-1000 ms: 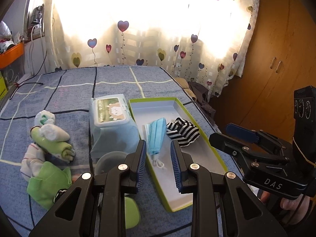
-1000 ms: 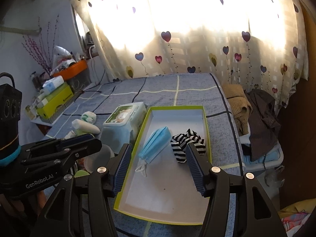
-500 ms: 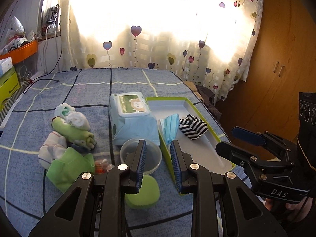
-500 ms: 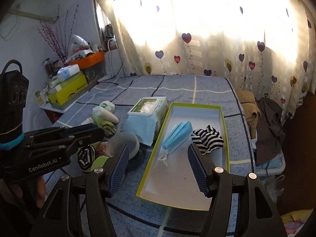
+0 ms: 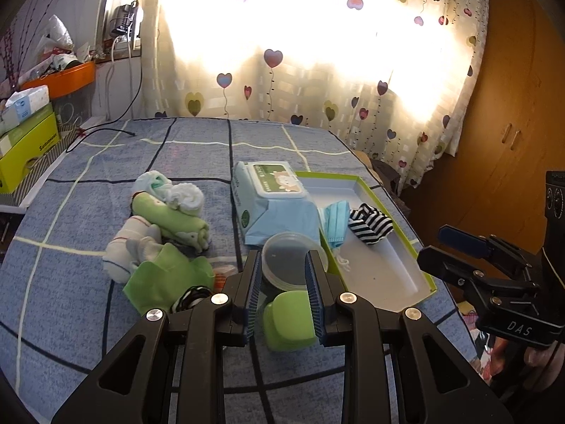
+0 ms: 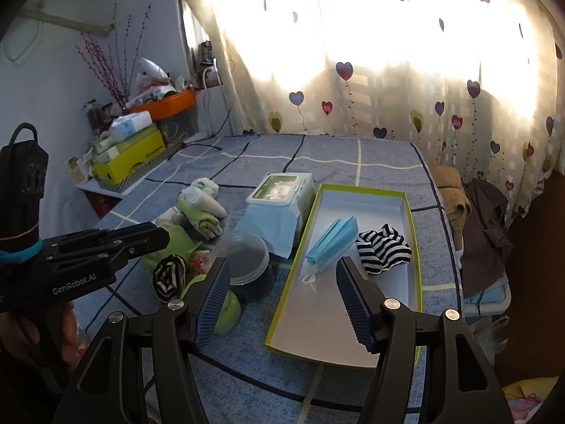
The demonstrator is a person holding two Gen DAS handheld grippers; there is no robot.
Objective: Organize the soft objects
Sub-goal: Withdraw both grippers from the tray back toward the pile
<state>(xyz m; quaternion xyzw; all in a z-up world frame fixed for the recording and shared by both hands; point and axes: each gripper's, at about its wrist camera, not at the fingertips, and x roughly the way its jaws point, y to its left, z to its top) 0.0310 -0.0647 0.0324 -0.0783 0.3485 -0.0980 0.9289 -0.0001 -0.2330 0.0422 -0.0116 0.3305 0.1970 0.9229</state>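
A green-rimmed tray point(image 5: 388, 279) point(image 6: 353, 321) lies on the blue bedspread. It holds a folded blue face mask point(image 5: 335, 222) point(image 6: 333, 238) and a black-and-white striped sock point(image 5: 370, 224) point(image 6: 383, 247). To its left lies a heap of soft things: a green cloth point(image 5: 166, 282), white socks point(image 5: 130, 247), a rolled green towel point(image 5: 169, 219) and a striped roll point(image 6: 169, 275). My left gripper point(image 5: 282, 282) point(image 6: 155, 235) hovers half open and empty over a clear tub point(image 5: 286, 258). My right gripper point(image 6: 282, 272) point(image 5: 438, 251) stands wide open and empty above the tray's near left edge.
A pack of wet wipes point(image 5: 272, 201) lies between the heap and the tray. A small green case point(image 5: 289, 321) sits before the tub. Boxes point(image 6: 130, 155) line a shelf on the left. Clothes point(image 6: 480, 219) are piled off the bed's right edge.
My left gripper has swung left from over the tray's mask to above the clear tub and green case. The right gripper has drawn back and its jaws have widened a little.
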